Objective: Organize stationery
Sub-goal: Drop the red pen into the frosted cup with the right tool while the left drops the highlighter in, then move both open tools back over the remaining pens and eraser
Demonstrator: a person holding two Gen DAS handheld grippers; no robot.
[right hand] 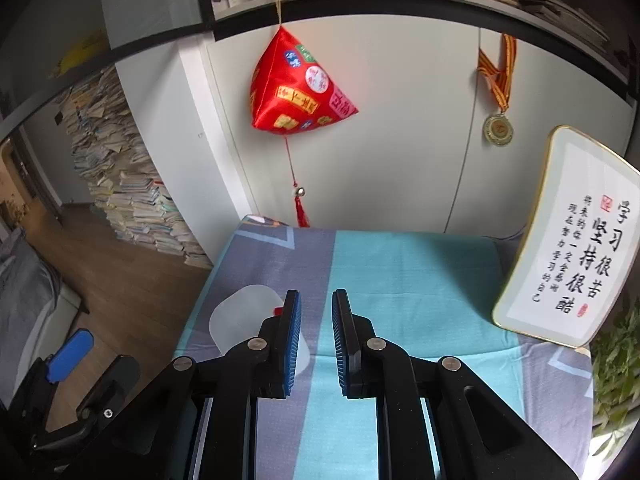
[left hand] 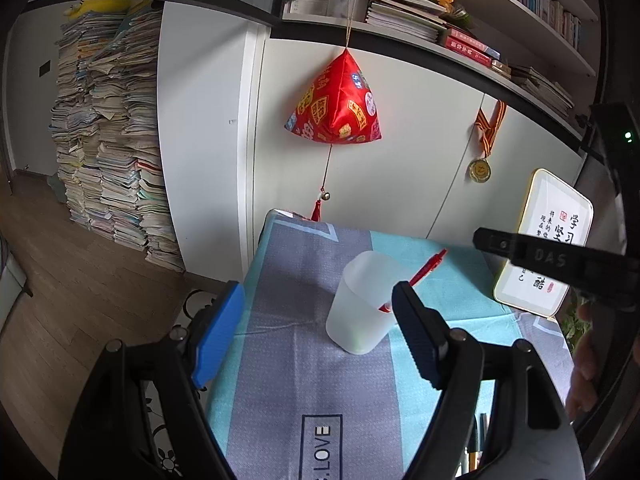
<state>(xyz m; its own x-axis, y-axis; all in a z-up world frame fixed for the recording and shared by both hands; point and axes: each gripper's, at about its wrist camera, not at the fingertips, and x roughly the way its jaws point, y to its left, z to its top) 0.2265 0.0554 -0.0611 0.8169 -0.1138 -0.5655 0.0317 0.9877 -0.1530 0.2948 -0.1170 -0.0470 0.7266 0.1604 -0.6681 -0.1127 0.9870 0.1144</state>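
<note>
A frosted white plastic cup (left hand: 362, 304) stands upright on the grey and teal tablecloth (left hand: 304, 360). A red pen (left hand: 428, 270) stands in it, leaning out over the rim to the right. My left gripper (left hand: 320, 300) is open and empty, just in front of the cup with the cup between its fingers' line. My right gripper (right hand: 316, 304) is open and empty, above the cloth (right hand: 400, 280) to the right of the cup (right hand: 244, 320). A bit of the red pen (right hand: 278, 311) shows beside its left finger. The right gripper also shows in the left wrist view (left hand: 540, 258).
A gold-framed calligraphy plaque (right hand: 576, 248) leans at the table's right rear. A red pyramid ornament (right hand: 296, 88) and a medal (right hand: 498, 130) hang on the white cabinet behind. A green plant (right hand: 616, 368) stands at the right edge. Tall book stacks (left hand: 108, 140) stand on the floor at left.
</note>
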